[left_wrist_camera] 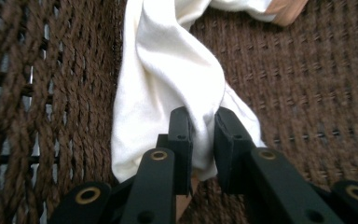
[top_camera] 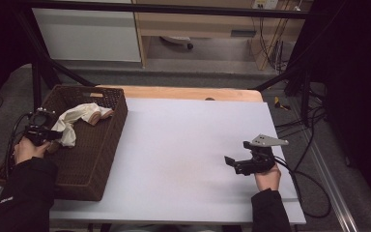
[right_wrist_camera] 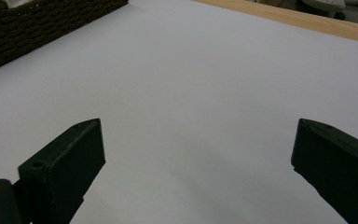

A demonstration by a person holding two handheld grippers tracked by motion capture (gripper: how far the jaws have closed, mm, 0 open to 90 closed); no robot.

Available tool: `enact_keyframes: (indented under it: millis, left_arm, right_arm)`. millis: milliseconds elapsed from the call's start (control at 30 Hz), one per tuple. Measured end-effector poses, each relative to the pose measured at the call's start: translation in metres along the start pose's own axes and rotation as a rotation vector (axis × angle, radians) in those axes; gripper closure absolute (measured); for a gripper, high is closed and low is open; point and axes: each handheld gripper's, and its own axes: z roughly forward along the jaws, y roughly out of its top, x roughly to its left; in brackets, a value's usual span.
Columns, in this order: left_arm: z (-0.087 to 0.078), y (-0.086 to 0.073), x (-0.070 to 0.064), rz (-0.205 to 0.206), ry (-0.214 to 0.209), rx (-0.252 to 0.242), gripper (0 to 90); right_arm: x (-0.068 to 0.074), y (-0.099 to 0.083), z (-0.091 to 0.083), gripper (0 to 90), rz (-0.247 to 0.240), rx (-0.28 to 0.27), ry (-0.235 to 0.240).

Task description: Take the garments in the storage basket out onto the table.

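Left gripper (left_wrist_camera: pixel 200 140), reaching into the basket (top_camera: pixel 101 159), has both jaws clamped on the white cloth (left_wrist_camera: pixel 168 79); right gripper (right_wrist_camera: pixel 196 154) hovers over the table (right_wrist_camera: pixel 191 84), jaws wide apart.

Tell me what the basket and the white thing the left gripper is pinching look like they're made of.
The basket looks like dark brown woven wicker or twisted cord, matte, with gaps showing through its weave. The white cloth looks like soft cream fabric, matte, folding loosely where the left gripper pinches it.
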Motion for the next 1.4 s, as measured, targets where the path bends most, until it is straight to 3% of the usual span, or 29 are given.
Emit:
enact_keyframes:
  millis: [233,467,633,767,867,1133,1400]
  left_arm:
    - [-0.020,-0.001,-0.013,0.012,-0.069,-0.013,82.8]
    - [-0.038,-0.006,-0.040,0.054,-0.137,-0.061,82.8]
    - [-0.037,-0.010,-0.061,0.094,-0.154,-0.063,82.5]
    - [-0.032,-0.012,-0.063,0.102,-0.154,-0.035,80.3]
    - [-0.036,-0.009,-0.059,0.097,-0.174,-0.045,66.3]
    - [-0.062,0.012,-0.056,0.090,-0.148,-0.129,26.1]
    - [-0.068,0.036,-0.062,0.104,-0.122,-0.139,5.4]
  right_arm:
    - [0.000,0.000,0.000,3.2,0.001,-0.001,0.002]
    - [0.000,0.000,-0.001,3.2,0.001,-0.004,0.001]
    - [0.000,0.000,0.001,3.2,0.002,0.000,0.007]
    - [0.001,0.000,0.001,3.2,0.002,0.001,0.009]
    - [0.001,0.000,0.001,3.2,0.000,0.001,0.008]
    - [0.001,0.000,0.001,3.2,0.001,-0.001,0.008]
    - [0.001,0.000,0.001,3.2,0.002,0.001,0.004]
